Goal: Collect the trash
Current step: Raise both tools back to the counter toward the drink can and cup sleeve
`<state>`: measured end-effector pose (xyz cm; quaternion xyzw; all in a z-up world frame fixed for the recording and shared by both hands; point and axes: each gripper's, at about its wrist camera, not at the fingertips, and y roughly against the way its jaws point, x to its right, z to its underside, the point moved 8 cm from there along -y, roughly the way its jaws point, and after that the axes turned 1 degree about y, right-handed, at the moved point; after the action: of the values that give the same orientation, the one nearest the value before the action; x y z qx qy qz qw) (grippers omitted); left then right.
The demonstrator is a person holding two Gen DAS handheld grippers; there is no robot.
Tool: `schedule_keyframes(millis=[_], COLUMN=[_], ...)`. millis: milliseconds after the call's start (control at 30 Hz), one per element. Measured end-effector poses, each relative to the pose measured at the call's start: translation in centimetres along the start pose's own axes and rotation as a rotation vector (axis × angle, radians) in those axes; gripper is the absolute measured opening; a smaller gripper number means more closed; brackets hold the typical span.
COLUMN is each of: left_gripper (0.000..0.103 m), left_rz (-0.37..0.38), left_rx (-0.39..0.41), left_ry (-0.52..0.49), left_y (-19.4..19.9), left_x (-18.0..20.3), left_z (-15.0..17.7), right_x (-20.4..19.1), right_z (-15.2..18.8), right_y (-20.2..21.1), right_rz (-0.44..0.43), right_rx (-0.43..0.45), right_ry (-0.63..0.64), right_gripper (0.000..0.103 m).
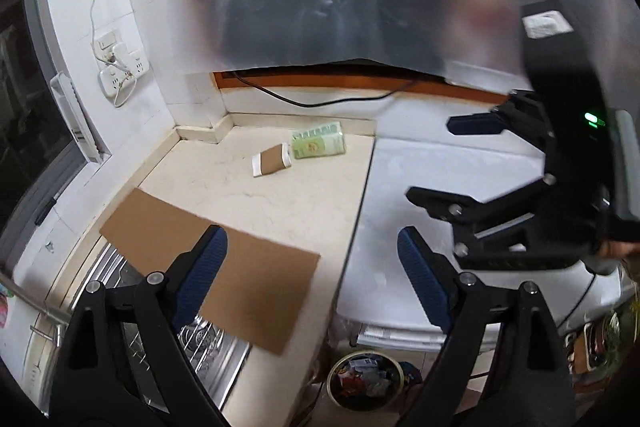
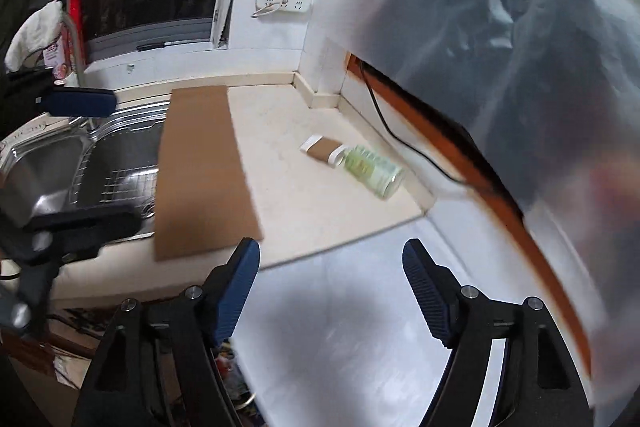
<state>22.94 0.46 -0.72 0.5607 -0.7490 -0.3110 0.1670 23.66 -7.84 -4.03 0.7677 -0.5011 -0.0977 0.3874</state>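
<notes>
Brown cardboard sheet point(image 1: 208, 267) lying flat, bridging sink point(image 2: 48, 163) edge and counter point(image 1: 280, 203). Flattened paper cup point(image 1: 271, 165) resting just beside green plastic bottle point(image 1: 319, 145) near counter's back corner. Left gripper point(image 1: 312, 275) hovering above, jaws standing wide, gripping nothing. Right gripper point(image 2: 332, 291) also gaping wide, empty. Waste bin point(image 1: 366, 379) sitting on floor below, already holding scraps. Judging: three pieces waiting for collection, task partway at most.
</notes>
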Motion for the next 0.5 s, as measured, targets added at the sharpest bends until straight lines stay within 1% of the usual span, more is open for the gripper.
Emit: schedule_keyframes(millis=[67,167,267,300,333,367,467,500], left_gripper=[0.086,0.086,0.086,0.086,0.086,0.086,0.086,0.086], left_rz=[-0.014,-0.046,-0.039,-0.036,-0.036,-0.043,-0.073,-0.077], left_rx=[-0.017,-0.048,-0.104,-0.122,-0.135,-0.157,-0.204,-0.219], left_ry=[0.016,0.051,0.110,0.127,0.139,0.157,0.197,0.210], left_y=[-2.3,-6.3,-11.3,-12.9,-14.0,-15.8,-20.0,-21.1], left_x=[-0.8,-2.2,-3.7,-4.1,-4.5,-5.2,-6.5,-6.9], left_z=[-1.6,-3.2,-4.6,-4.8,-4.8,-5.1,-5.3,-5.2], right_x=[2.1,4.5,7.1,7.5,8.3,9.1,10.5,11.0], right_z=[-1.8,-3.7,-6.0,-6.1,-6.8,-7.4,-8.1,-8.4], right_y=[-3.2,-8.6,-14.6,-15.8,-17.9,-20.1,-24.9,-27.2], right_rz=[-0.022,-0.047,-0.065,-0.068,-0.073,-0.074,-0.070,-0.076], right_rx=[-0.009,-0.030,-0.064,-0.070,-0.084,-0.098,-0.134,-0.158], right_ry=[0.011,0.032,0.074,0.080,0.092,0.104,0.123,0.130], right_gripper=[0.076,0.076,0.076,0.076,0.076,0.076,0.076,0.076])
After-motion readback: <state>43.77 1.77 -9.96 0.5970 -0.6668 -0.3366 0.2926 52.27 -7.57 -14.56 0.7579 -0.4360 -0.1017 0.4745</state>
